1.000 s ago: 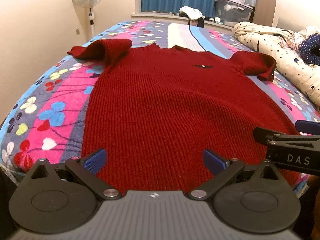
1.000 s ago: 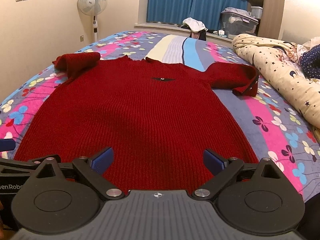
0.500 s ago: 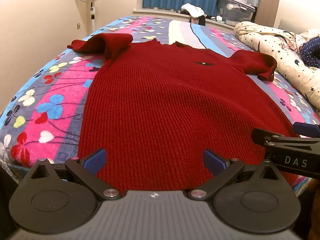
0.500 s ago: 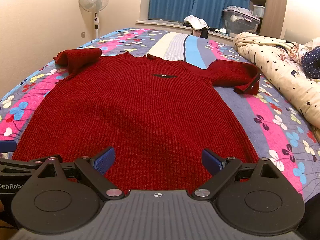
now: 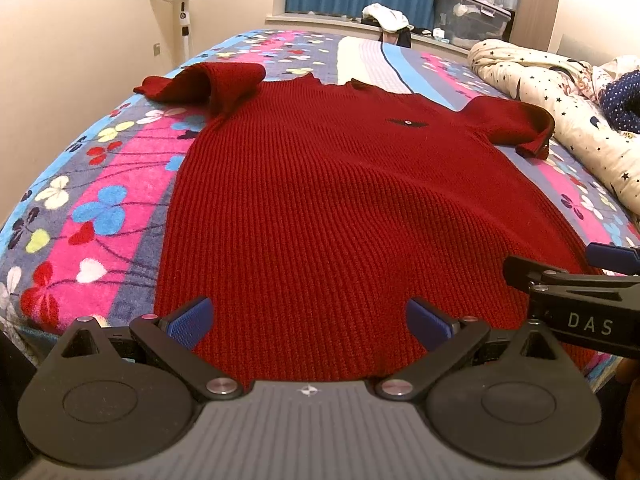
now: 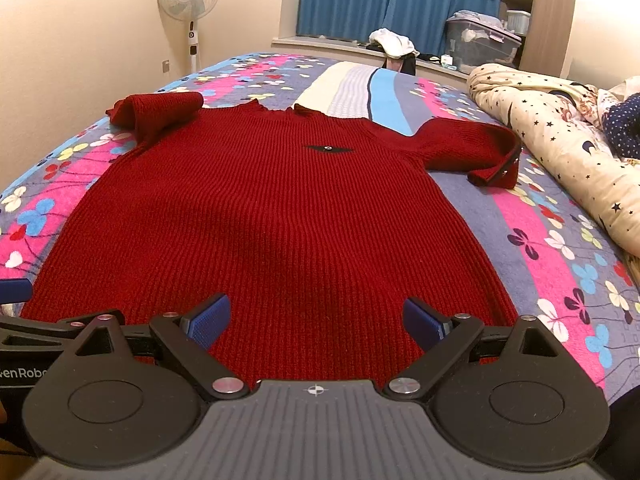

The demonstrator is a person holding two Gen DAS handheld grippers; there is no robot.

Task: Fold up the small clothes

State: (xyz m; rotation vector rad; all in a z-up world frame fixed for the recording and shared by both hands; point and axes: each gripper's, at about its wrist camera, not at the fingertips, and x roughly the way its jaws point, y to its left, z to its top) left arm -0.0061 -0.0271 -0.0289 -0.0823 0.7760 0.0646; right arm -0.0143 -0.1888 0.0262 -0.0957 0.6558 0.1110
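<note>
- Across mid-frame, the red sweater [image 5: 352, 208] lay flat on the bed [image 5: 100, 208], long axis running from bottom hem toward the upper collar.
- Left gripper [image 5: 310, 320] and right gripper [image 6: 316, 320] hung side by side at the hem, jaws wide apart, gripping nothing.

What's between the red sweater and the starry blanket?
Only bare flowery bedspread lies between the red sweater and the starry blanket, clearest in the right wrist view.

A red ribbed knit sweater [image 5: 352, 208] lies flat, front up, unfolded, both short sleeves bunched.
</note>
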